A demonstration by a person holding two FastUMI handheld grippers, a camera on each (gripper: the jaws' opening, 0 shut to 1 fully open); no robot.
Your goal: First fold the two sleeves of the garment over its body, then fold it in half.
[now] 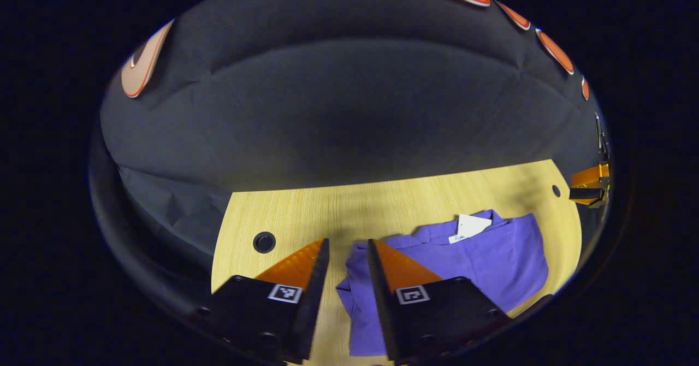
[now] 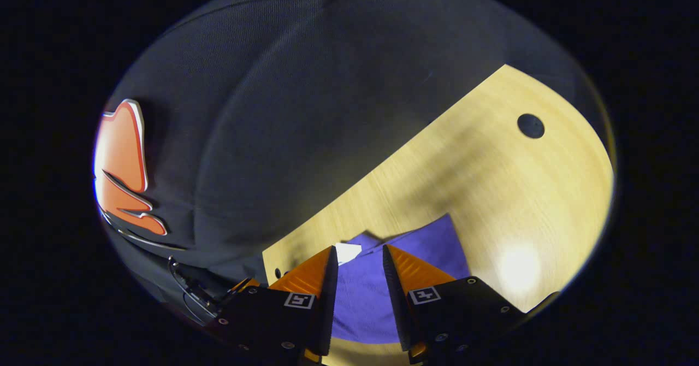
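Nearest in the left gripper view, the left tool [image 1: 348,246] is held with its jaws narrowly parted and nothing gripped between them; its tips hang just over the near-left edge of the purple garment [image 1: 491,251], apparently so that an edge can be taken up. In the right gripper view, the right tool [image 2: 357,254] is likewise seen with a narrow gap and no cloth pinched, poised above the garment's [image 2: 360,295] middle.

Just beyond the tips, the garment is laid on the wooden desk [image 1: 338,207] as a compact, roughly rectangular shape. No loose sleeves are seen spread out, so the sleeve folds are judged done or nearly done, though the near part is hidden by the tools. A white tag [image 1: 471,226] is exposed at the collar, toward the far edge.

Farther off, two cable holes [image 1: 264,242] are set in the desk, well apart from the cloth.
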